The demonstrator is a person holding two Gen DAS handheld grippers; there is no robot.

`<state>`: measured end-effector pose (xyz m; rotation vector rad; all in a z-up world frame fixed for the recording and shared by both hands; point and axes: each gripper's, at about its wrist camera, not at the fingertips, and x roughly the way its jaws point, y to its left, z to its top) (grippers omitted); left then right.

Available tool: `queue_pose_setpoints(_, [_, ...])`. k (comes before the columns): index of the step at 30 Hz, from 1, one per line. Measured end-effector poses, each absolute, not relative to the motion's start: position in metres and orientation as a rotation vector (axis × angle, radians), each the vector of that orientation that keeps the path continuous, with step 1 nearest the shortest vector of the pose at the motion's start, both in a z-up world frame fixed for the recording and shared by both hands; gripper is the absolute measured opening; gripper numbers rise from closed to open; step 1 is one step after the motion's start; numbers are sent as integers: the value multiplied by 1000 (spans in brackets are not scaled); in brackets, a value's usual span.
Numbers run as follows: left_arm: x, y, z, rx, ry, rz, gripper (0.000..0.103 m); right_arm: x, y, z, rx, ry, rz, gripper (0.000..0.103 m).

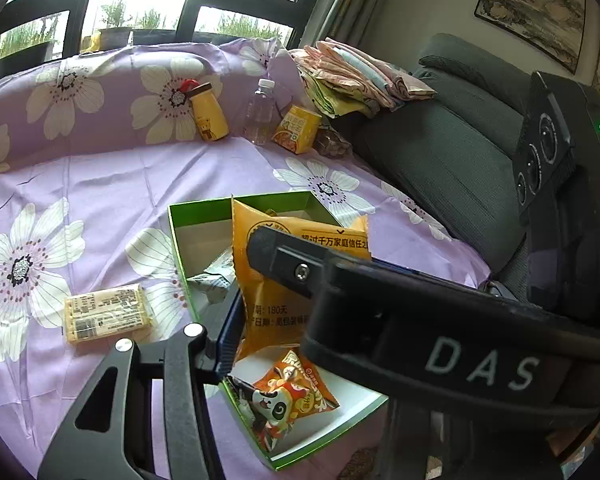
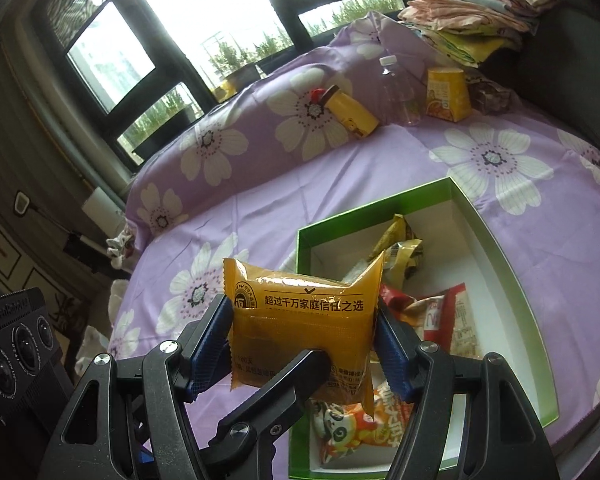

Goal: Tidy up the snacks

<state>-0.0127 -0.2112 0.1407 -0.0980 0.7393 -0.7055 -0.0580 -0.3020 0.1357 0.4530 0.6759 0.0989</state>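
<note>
The orange snack packet (image 2: 300, 332), a puffy, crinkly foil pillow, is hanging over the green box (image 2: 500, 248), pinched across its belly by the right gripper (image 2: 304, 352); the left gripper (image 1: 236, 280) is pinching its edge. Likely light, slippery and crushable, it wants gripping gently at the sealed seams.

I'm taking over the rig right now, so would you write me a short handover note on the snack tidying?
Right gripper: shut on the orange packet, held up by the green box.
Left gripper: at the same packet, one pad against its edge; grip unclear.
Done: panda packet and red packet lie in the box.
Left: put the orange packet in, then probably the pale wafer pack on the bedsheet outside the box.
</note>
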Motion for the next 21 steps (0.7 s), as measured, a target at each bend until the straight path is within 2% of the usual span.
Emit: queue_pose_setpoints(21, [7,-258,105,-154,922,-795,47,-47,-353,103,515,803,-59,72])
